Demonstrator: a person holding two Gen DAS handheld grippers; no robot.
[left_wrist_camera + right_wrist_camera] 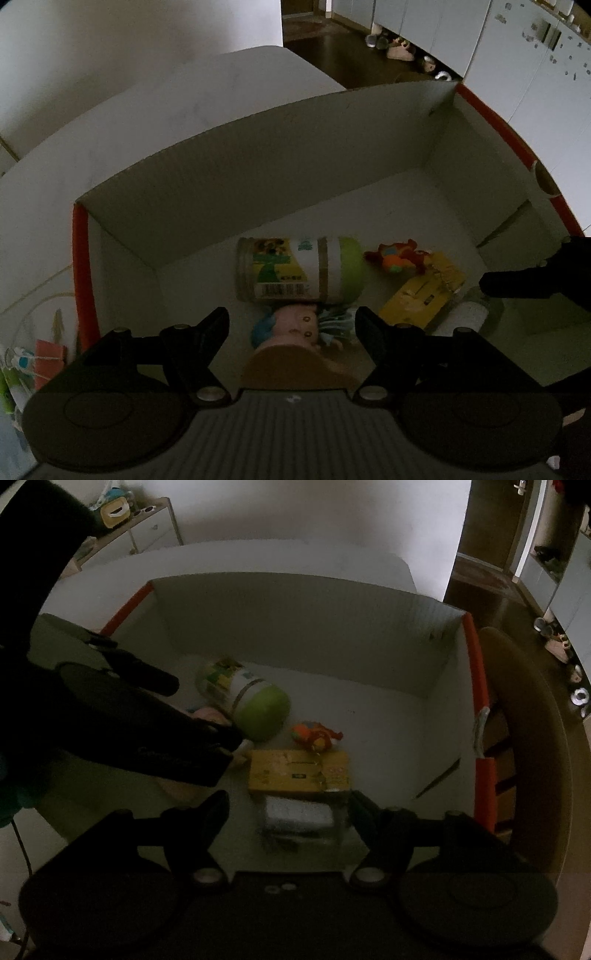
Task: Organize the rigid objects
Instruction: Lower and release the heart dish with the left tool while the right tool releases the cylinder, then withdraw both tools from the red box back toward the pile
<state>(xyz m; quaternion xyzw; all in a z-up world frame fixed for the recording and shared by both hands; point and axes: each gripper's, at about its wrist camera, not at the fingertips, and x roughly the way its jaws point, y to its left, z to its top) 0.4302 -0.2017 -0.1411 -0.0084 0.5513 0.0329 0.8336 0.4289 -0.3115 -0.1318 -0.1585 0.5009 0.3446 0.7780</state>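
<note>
Left claw (291, 325) hangs wide over the box (258, 155), both jaws spread, nothing between them but air; a doll (295, 328) lies on the box floor under the gap, pink face up, blue hair to either side, tan body toward the camera. Doll's head touches the jar (299, 271), which lies on its side against the far wall, green cap toward the right, barcode facing up. Just right of the cap: small orange toy (399, 258), partly resting on a yellow carton (421, 291). Pale blurred thing (469, 314) sits just beside the carton's near end; cannot tell what it is from this side

Right claw (290, 805) also wide, gripping nothing, poised above a clear case (301, 821) that touches the carton's (295, 771) near edge. Orange toy (314, 736) at the carton's far edge, jar (243, 698) left of it. Left claw's black body covers the doll from this view, only a pink sliver showing

Box white inside, orange trim on its corners, standing on a white table (110, 122). Lighting dim
</note>
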